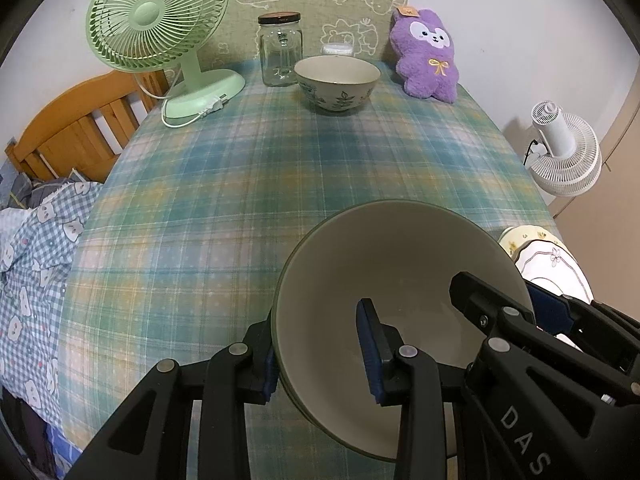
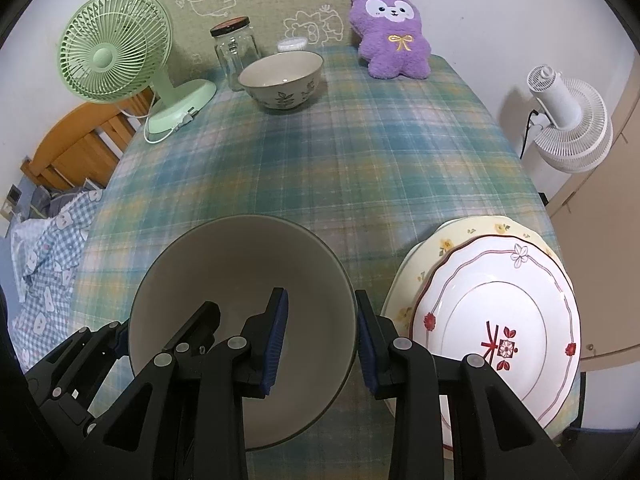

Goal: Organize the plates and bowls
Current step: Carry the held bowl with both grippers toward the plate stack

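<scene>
Beneath both your grippers lies the plaid tablecloth [image 2: 360, 160], and just right of the right gripper [image 2: 320, 344] sits the stack of two plates [image 2: 500, 300], with the leaf-patterned bowl [image 2: 282, 80] far ahead of you near the glass jar [image 2: 236, 52]. Between your hands is the plain grey bowl [image 1: 392, 280]: your left gripper [image 1: 320, 352] is clamped on its left wall and the right one pinches its right rim, one pad inside and one outside. Keep both grips firm and level, moving together so the bowl doesn't tilt or clip the plates.
</scene>
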Demonstrator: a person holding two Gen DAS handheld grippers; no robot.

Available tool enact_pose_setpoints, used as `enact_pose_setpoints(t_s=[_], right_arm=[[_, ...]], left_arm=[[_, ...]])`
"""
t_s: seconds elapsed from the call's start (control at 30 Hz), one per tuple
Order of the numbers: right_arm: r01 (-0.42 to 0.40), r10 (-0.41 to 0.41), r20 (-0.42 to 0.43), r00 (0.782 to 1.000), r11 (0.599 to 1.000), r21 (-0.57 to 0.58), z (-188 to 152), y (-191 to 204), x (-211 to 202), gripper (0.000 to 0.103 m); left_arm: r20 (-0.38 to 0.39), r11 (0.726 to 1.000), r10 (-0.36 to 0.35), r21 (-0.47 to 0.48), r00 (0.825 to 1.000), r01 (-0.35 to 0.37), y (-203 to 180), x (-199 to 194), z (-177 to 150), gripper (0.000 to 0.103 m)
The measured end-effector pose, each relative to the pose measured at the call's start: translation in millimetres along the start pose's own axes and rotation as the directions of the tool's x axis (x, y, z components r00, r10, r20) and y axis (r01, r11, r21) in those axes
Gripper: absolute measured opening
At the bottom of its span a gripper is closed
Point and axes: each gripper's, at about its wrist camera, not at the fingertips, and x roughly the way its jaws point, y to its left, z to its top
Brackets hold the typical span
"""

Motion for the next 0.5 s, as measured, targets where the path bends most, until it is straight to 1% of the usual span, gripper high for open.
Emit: enact_pose_setpoints(t_s=[0.5], right_arm=[[-0.022, 0.023, -0.023, 0.999, 0.999, 0.038, -6.0, -3.7, 1.8, 0.035]], left_arm=[[-0.016, 1.000, 0.021, 0.017, 1.000, -0.021, -1.1, -2.6, -5.3, 0.034]])
